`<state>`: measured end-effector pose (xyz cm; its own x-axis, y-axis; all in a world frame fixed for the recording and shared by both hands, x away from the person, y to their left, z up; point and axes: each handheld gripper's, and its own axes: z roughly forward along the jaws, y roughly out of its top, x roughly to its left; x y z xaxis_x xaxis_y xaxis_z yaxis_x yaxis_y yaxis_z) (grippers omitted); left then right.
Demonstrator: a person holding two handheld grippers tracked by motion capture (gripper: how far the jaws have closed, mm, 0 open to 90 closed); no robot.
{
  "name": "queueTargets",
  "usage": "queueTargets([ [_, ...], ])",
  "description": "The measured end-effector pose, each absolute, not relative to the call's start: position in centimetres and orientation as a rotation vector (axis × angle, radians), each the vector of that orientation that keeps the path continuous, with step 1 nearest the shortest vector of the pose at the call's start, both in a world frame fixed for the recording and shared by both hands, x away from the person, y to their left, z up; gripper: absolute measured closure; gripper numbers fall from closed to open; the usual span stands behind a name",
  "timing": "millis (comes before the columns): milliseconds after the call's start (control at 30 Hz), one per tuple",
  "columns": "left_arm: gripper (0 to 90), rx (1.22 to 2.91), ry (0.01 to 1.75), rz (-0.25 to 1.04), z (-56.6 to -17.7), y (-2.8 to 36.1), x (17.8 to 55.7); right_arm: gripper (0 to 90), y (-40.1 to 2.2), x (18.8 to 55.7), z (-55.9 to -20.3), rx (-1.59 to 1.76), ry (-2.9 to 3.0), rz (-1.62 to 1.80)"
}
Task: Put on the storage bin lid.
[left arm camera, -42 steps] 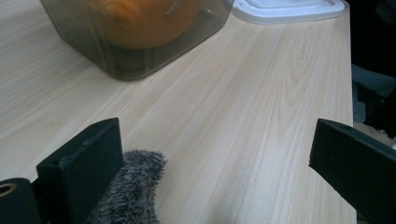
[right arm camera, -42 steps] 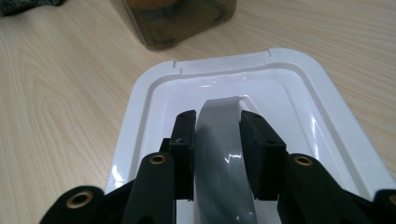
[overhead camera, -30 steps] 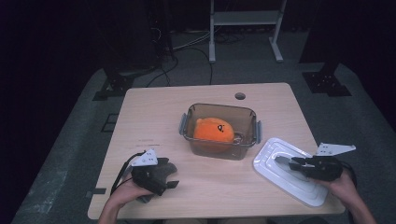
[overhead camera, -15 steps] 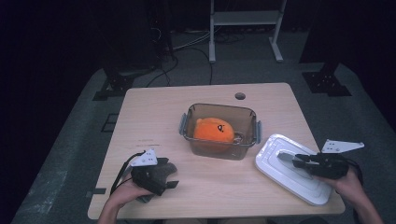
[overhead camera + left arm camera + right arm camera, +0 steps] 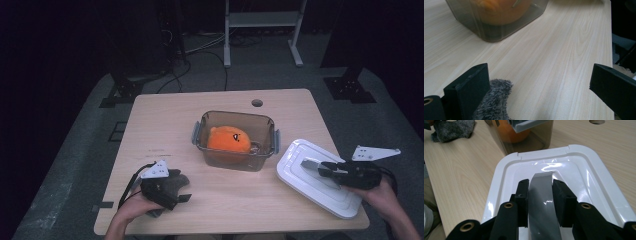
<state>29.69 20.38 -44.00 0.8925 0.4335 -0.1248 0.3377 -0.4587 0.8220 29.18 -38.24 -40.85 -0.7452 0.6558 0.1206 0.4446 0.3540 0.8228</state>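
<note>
While spread wide across the high view, wooden table (image 5: 165, 125) carrying everything. Next down in size, clear container (image 5: 235, 141) near the middle, with orange plush toy (image 5: 229, 139) sitting inside. Off to its right, white lid (image 5: 310, 175) close by the table's front right corner, one end tilted up off the wood. Right gripper (image 5: 539, 195) clamped on the lid's grey handle (image 5: 542, 192), jaws pressed to either side of that strip, seen plainly from the right gripper view. Over on the near left, left gripper (image 5: 165, 187) parked on the table, jaws standing well apart with nothing but bare wood between them. Smallest of all, grey fuzzy cloth (image 5: 495, 101) bunched just beside one left jaw.
</note>
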Motion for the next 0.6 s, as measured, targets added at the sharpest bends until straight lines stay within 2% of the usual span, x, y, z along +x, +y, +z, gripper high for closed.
queueTargets([
  [600,2.0,2.093,0.554,0.125,-44.0,20.4,29.6,66.5,-38.8,28.2,-37.7,0.944,2.364,1.331],
])
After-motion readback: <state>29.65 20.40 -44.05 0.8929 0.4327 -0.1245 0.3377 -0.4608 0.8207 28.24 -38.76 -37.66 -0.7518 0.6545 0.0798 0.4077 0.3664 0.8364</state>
